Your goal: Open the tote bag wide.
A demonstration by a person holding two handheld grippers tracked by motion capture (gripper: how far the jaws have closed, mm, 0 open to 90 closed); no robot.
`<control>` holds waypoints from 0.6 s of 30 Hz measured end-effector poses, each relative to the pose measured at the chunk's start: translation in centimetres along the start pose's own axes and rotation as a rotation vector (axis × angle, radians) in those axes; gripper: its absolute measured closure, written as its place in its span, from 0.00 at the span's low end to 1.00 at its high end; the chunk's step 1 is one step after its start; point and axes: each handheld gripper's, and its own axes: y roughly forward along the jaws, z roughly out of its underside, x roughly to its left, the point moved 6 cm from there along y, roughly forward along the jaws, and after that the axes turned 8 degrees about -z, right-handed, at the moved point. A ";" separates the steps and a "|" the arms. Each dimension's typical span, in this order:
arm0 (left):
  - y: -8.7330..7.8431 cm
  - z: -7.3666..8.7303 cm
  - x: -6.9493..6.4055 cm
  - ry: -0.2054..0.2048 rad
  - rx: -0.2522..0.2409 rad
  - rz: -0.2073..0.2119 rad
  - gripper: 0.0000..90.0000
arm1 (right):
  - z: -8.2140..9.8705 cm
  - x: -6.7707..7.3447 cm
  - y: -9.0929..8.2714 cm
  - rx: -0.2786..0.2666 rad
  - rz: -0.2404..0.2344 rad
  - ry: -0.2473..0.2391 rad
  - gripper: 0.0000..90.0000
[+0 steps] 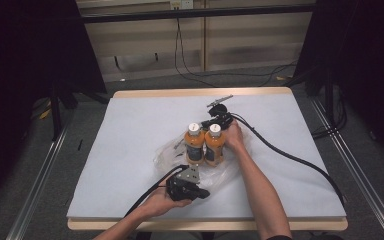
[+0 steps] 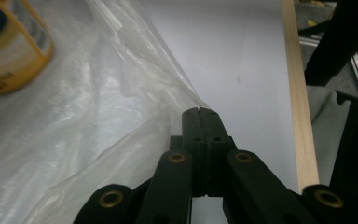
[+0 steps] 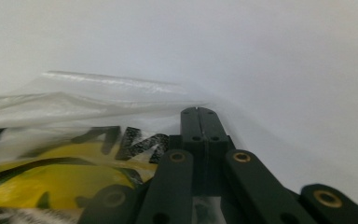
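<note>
On the white-covered table (image 1: 130, 150), the crumpled clear plastic bag (image 1: 167, 157) holds two upright orange bottles (image 1: 204, 145) between my grippers, nearer my right gripper (image 1: 219, 120) than my left gripper (image 1: 196, 192), both jaws closed empty beside the film.

Bright tabletop, dark surroundings (close foreground blurred).

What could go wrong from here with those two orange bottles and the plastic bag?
1. The two orange bottles stand upright and close together on the thin clear plastic bag; a tug on the film could tip them.
2. The left gripper and right gripper are both shut at the bag's edge; whether either pinches the film is unclear, and slippery film might slide out.
3. The right gripper's cable trails across the table and could snag.
</note>
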 end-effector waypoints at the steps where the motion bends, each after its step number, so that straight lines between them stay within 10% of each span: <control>1: 0.0 0.0 0.0 0.000 0.000 0.000 1.00 | 0.0 0.0 0.0 0.000 0.000 0.000 1.00; 18: -6.2 -2.3 4.5 -0.104 -0.175 -0.157 1.00 | -0.6 3.0 -6.8 -0.085 -0.036 -0.088 1.00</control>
